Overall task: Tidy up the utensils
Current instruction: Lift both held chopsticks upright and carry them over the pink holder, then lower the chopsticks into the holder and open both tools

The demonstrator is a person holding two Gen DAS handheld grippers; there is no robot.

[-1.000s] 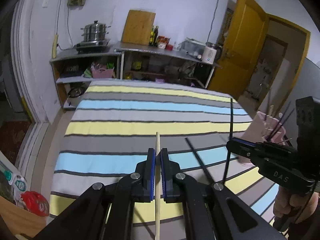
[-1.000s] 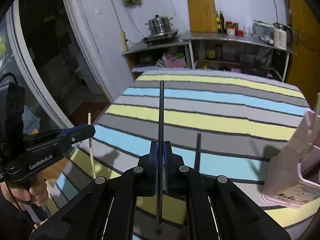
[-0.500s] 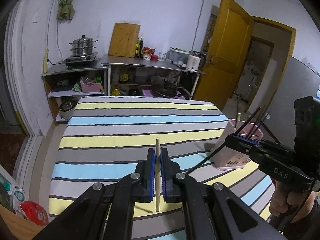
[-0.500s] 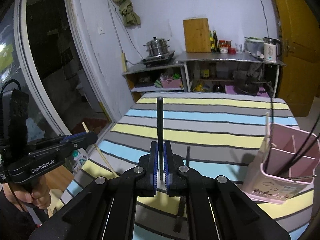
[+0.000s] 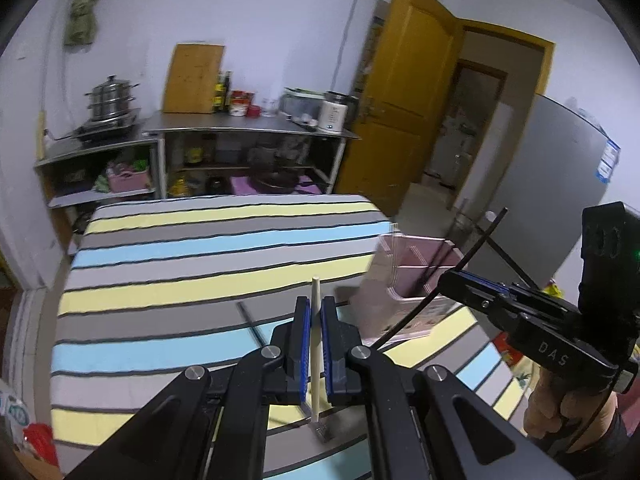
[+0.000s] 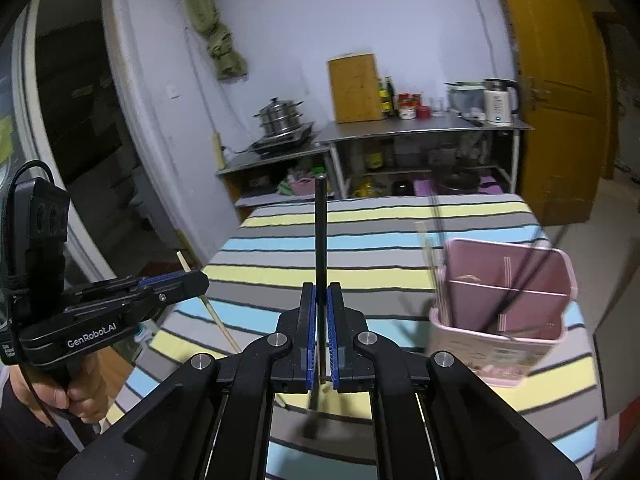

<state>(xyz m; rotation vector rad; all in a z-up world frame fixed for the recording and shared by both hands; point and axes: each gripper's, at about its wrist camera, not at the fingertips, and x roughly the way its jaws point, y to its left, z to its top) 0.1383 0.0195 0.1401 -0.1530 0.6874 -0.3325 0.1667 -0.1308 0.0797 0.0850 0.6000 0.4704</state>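
Observation:
My left gripper (image 5: 315,316) is shut on a pale wooden chopstick (image 5: 315,344) and holds it above the striped table (image 5: 192,280). My right gripper (image 6: 320,304) is shut on a black chopstick (image 6: 320,236) that points up and away. The pink divided utensil holder (image 6: 504,300) stands at the table's right side with several chopsticks in it; it also shows in the left wrist view (image 5: 408,276). The right gripper (image 5: 472,284) shows at the right in the left wrist view, close to the holder. One black chopstick (image 5: 250,322) lies on the table.
Metal shelves with a steamer pot (image 5: 110,98), a cutting board (image 5: 194,78) and a kettle (image 6: 498,100) stand beyond the table's far edge. A yellow door (image 5: 404,92) is at the right. The table's left edge drops to the floor.
Both grippers have lifted and tilted back with their chopsticks. The holder now sits closer in both views, and the right gripper has moved toward it.

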